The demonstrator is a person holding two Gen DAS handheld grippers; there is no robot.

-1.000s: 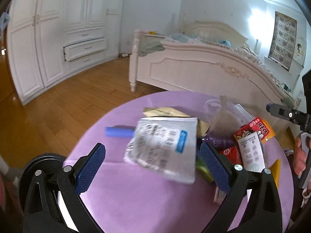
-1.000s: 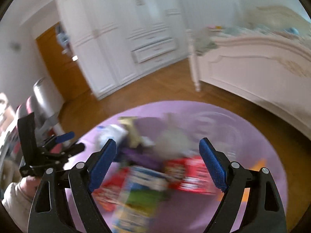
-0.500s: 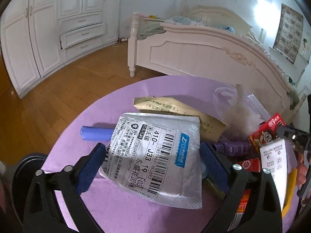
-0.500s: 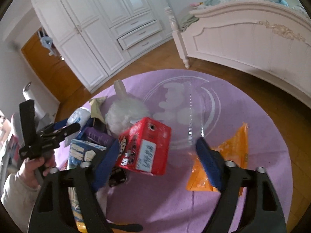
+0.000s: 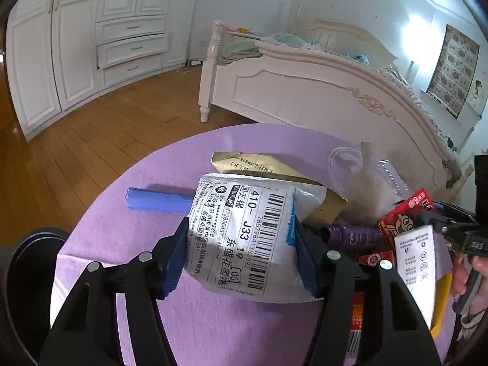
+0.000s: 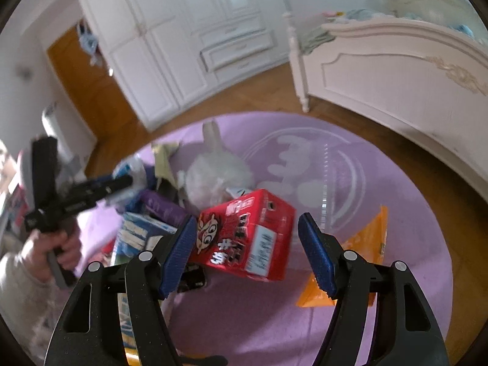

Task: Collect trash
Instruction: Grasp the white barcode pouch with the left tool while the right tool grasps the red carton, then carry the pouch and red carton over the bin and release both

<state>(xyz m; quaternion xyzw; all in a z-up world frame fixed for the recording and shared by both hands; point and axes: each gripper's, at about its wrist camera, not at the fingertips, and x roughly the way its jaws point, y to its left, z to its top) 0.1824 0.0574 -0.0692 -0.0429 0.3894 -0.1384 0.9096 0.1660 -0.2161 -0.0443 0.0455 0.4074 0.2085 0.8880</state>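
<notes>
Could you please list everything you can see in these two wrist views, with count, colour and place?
courier bag: one, silver-grey with a barcode label, clamped between the left fingers.
red carton: one, red with a cartoon face, between the right fingers; the right pad stands clear.
blue tube: one, on the purple table, partly behind the bag.
purple bottle: one, lying in the pile.
tan envelope: one, behind the bag.
white fluffy wad: one, mid-pile.
orange wrapper: one, right of the carton.
bed: one, white.
wardrobe: white, rear wall.
left gripper: black, blue pads.
right gripper: same.
</notes>
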